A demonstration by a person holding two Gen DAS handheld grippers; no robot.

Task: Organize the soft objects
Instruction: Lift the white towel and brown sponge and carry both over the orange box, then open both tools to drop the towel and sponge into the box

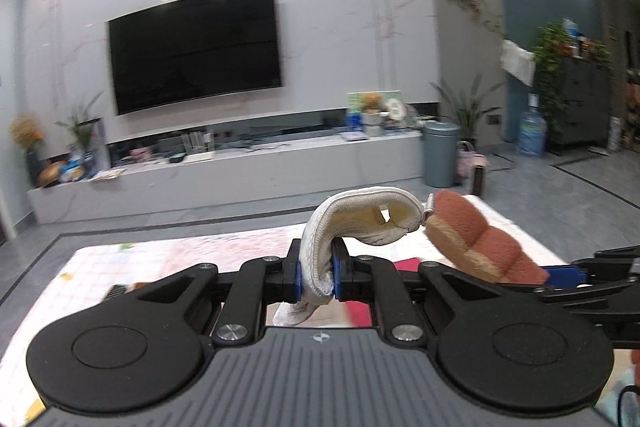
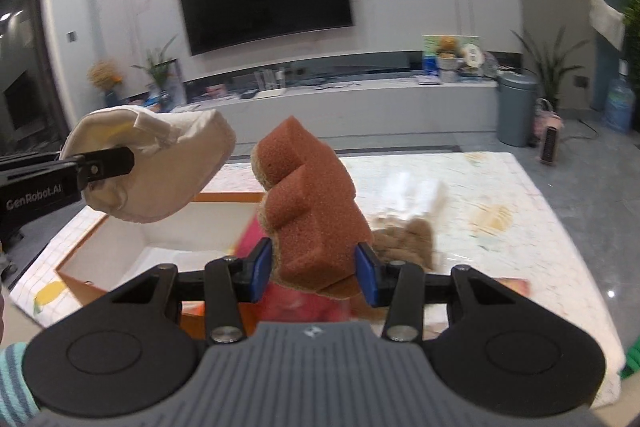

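Observation:
My left gripper (image 1: 316,273) is shut on a white padded cloth piece (image 1: 352,215) with a yellow lining, held in the air above the table. It also shows in the right wrist view (image 2: 160,167), above an open orange-edged box (image 2: 168,227). My right gripper (image 2: 314,273) is shut on a rust-orange stepped sponge (image 2: 312,203), held up beside the box. The sponge also shows in the left wrist view (image 1: 476,239), just right of the cloth piece. A brown fuzzy object (image 2: 408,239) lies on the table behind the sponge.
The table (image 2: 500,195) has a pale patterned cover. A white object (image 2: 416,193) lies on it past the brown one, and something pink (image 2: 304,303) lies under my right gripper. Beyond stand a TV wall, a low console (image 1: 240,167) and a grey bin (image 1: 440,155).

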